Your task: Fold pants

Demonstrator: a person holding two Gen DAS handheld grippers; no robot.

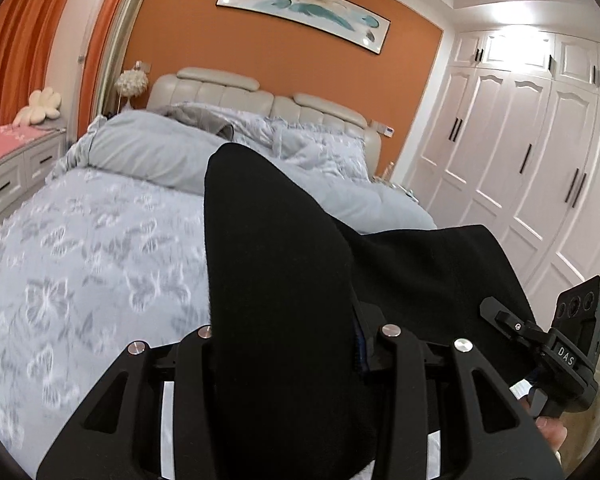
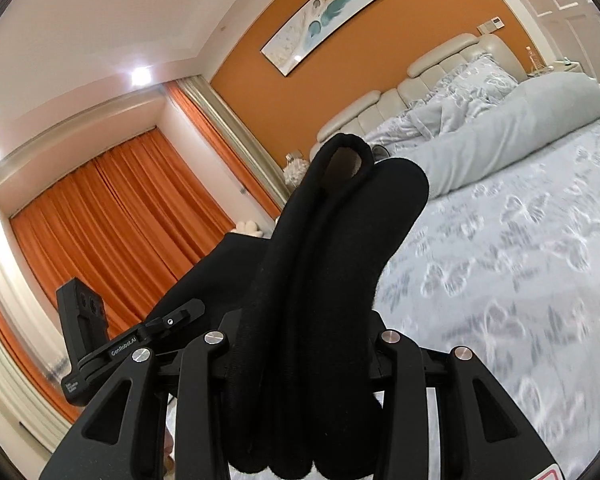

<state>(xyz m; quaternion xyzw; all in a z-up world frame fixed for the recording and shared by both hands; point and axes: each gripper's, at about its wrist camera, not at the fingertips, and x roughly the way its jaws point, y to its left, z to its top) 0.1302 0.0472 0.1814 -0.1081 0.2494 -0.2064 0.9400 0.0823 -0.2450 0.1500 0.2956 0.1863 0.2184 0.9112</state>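
We've got the black pants (image 1: pixel 284 280) lifted above the bed (image 1: pixel 80 260), strung btw both claws. Left claw (image 1: pixel 292 344) is clamped on a thick fold of the fabric, which stands up over its fingers and hides the tips. Right claw (image 2: pixel 300 344) is likewise closed on a bunched roll of the pants (image 2: pixel 324 280), several layers squeezed together w/ a looped hem at the top. In the left view the other tool at far right reads "DAS"; in the right view the other tool at left reads "GenRobot.AI". Smaller label text below it is too small to read. Far wall is orange w/ a long picture (image 1: pixel 304 12); white wardrobe (image 1: pixel 540 160) on the right.
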